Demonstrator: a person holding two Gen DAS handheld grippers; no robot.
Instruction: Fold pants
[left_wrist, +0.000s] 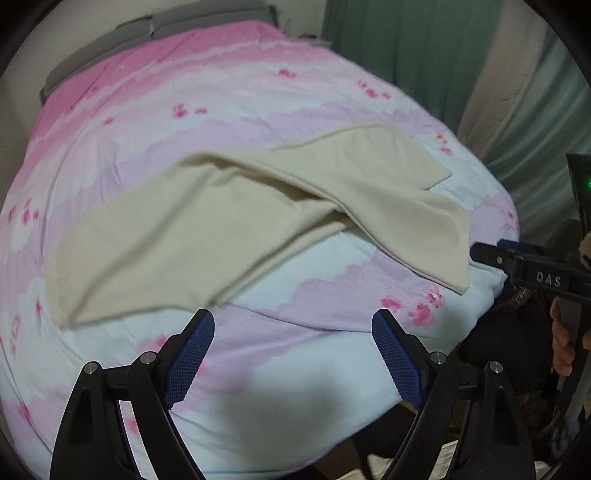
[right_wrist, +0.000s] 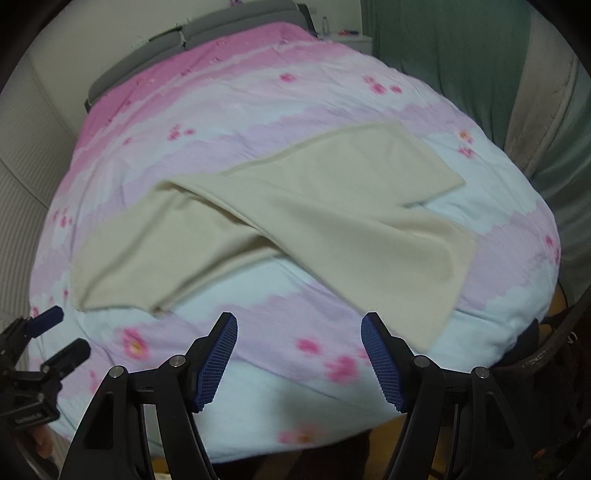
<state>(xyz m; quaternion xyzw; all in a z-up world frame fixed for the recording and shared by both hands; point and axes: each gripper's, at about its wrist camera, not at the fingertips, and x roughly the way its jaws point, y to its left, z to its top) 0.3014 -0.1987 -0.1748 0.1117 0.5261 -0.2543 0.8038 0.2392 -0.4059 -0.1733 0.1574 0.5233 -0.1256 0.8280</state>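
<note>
The pants (left_wrist: 236, 221) lie spread on the quilt (left_wrist: 295, 387) of the bed, cream fabric with one leg crossed over the other, long axis running from the near-left corner up to the far right. Left gripper (left_wrist: 293, 325): jaws wide apart, nothing between them, held above bare quilt just short of the garment's near-left end. Right gripper (right_wrist: 299, 328): jaws apart and empty — the lower leg's hem lies just ahead and to its right. Judgement: each gripper is nearer one end, and the garment sits forward of both — so the coming reach goes forward and down.
</note>
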